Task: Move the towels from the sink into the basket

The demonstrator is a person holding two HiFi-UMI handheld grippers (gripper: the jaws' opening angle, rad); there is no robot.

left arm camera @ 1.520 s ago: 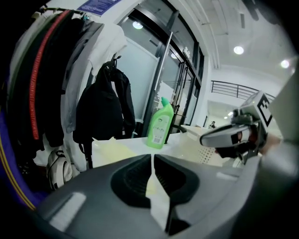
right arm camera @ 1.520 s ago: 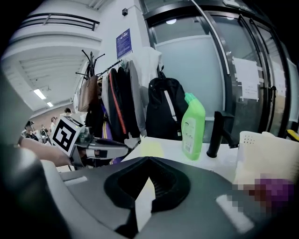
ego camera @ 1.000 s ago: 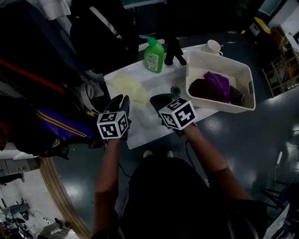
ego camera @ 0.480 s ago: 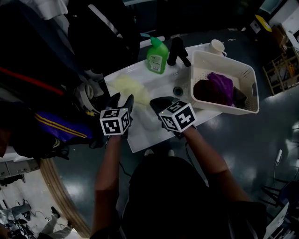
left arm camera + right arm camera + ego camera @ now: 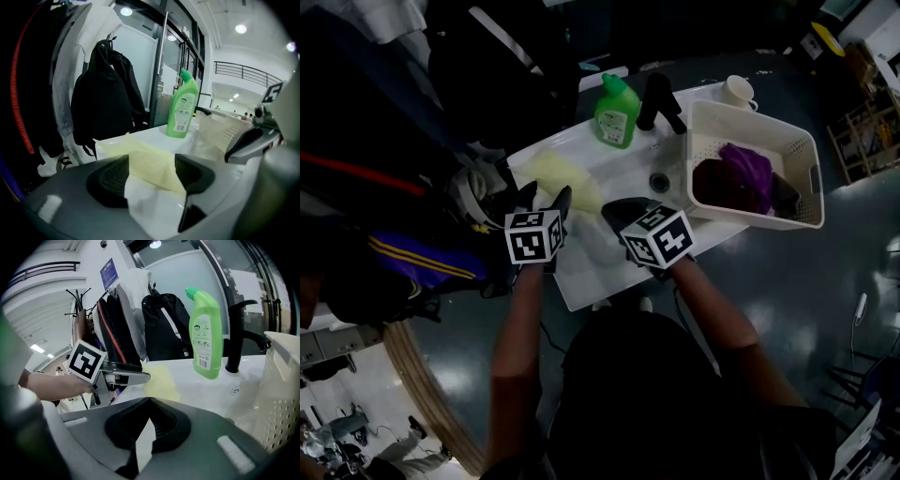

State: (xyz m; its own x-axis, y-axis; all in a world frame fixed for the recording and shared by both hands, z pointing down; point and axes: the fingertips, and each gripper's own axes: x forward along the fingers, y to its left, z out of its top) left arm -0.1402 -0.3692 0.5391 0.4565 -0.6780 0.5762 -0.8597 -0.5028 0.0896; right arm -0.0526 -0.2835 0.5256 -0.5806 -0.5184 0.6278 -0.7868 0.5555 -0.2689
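Note:
A pale yellow towel [image 5: 561,176] lies flat on the left part of the white sink [image 5: 623,157]. My left gripper [image 5: 544,195] sits at the towel's near edge, and its jaws have just been opening. In the left gripper view the yellow towel [image 5: 149,157] shows between the wide-apart pads [image 5: 108,180], which do not press on it. My right gripper [image 5: 615,208] hovers over the middle of the sink, shut and empty, its jaws [image 5: 148,418] closed together. The white basket [image 5: 800,159] at the right holds a purple towel [image 5: 746,167] and a dark one [image 5: 714,185].
A green bottle [image 5: 617,111], a black faucet [image 5: 657,97] and a white cup [image 5: 737,91] stand along the sink's far edge. The drain [image 5: 658,181] is near the basket. Dark bags and coats [image 5: 105,105] hang to the left of the sink.
The left gripper has moved forward and down onto the yellow towel's near edge, and its jaws have spread apart. The right gripper has stayed shut and shifted only slightly.

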